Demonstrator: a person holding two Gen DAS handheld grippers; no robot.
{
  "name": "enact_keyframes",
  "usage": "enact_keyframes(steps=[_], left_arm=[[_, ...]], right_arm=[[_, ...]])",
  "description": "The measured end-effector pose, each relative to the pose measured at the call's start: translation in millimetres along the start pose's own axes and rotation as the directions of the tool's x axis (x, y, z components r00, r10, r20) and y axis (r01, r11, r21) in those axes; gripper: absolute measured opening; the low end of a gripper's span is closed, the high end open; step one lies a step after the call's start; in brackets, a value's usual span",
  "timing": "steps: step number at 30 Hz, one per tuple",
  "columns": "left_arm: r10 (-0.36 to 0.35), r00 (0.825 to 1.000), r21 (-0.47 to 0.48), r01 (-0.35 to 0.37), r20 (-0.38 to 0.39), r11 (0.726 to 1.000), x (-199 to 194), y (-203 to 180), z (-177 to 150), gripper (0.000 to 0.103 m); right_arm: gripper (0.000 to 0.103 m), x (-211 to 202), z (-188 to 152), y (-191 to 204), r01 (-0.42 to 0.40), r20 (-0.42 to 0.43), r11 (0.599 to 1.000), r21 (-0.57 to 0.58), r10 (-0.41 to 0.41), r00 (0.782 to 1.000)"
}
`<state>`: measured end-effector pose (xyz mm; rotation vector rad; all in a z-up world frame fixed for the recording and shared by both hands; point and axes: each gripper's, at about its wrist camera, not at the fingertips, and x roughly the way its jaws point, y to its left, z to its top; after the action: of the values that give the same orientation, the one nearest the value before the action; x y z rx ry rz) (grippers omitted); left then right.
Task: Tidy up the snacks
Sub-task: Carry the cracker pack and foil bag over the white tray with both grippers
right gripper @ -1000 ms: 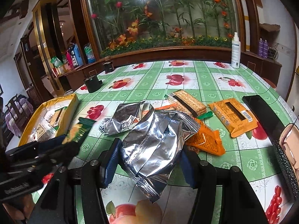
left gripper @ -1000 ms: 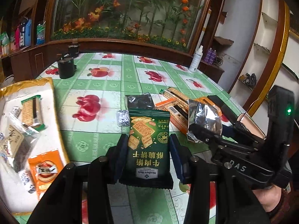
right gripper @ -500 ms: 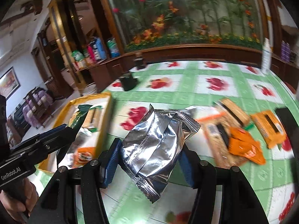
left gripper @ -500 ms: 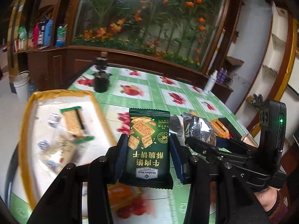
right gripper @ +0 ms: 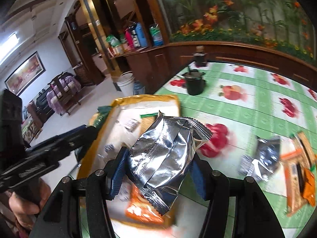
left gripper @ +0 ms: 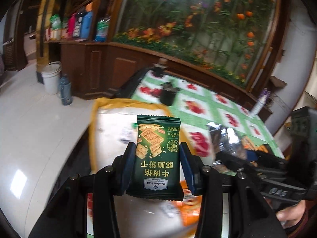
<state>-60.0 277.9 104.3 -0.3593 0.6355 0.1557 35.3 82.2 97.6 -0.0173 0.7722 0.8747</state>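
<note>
My left gripper (left gripper: 157, 154) is shut on a dark green cracker packet (left gripper: 156, 156), held upright in the air over the yellow-rimmed white tray (left gripper: 111, 123). My right gripper (right gripper: 157, 166) is shut on a crinkled silver foil snack bag (right gripper: 166, 154), hanging above the same tray (right gripper: 146, 101). Several small snacks lie blurred in the tray, among them an orange packet (right gripper: 142, 208). The right gripper (left gripper: 233, 158) with its silver bag shows at the right of the left wrist view. The left gripper (right gripper: 87, 132) shows at the left of the right wrist view.
More snacks stay on the green fruit-patterned tablecloth (right gripper: 247, 109): a silver-black packet (right gripper: 265, 154) and orange cracker packs (right gripper: 301, 174). A black cup (right gripper: 194, 83) stands behind the tray. The tray sits at the table's left edge, with white floor and a bucket (left gripper: 50, 77) beyond.
Both grippers have swung left from the snack pile to above the tray, each still carrying its packet. The view now shows the floor past the table edge.
</note>
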Motion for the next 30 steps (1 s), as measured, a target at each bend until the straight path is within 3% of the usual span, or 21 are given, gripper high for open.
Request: enact_keyframes(steps=[5,14,30], left_arm=[[0.009,0.999,-0.068,-0.012,-0.045,0.998,16.1,33.7,6.8,0.044],[0.035,0.991,-0.045,-0.041,-0.131,0.998,53.0,37.1,11.3,0.044],[0.050,0.985,-0.036,-0.057,-0.162,0.998,66.1,37.1,5.0,0.044]], right_arm=[[0.064,28.9,23.5,14.6,-0.035,-0.032,0.999,0.001,0.035,0.999],[0.064,97.4,57.2,25.5,-0.018,-0.115,1.000,0.020,0.021,0.993],[0.065,161.8,63.6,18.3,0.019,-0.214,0.999,0.044,-0.009,0.977]])
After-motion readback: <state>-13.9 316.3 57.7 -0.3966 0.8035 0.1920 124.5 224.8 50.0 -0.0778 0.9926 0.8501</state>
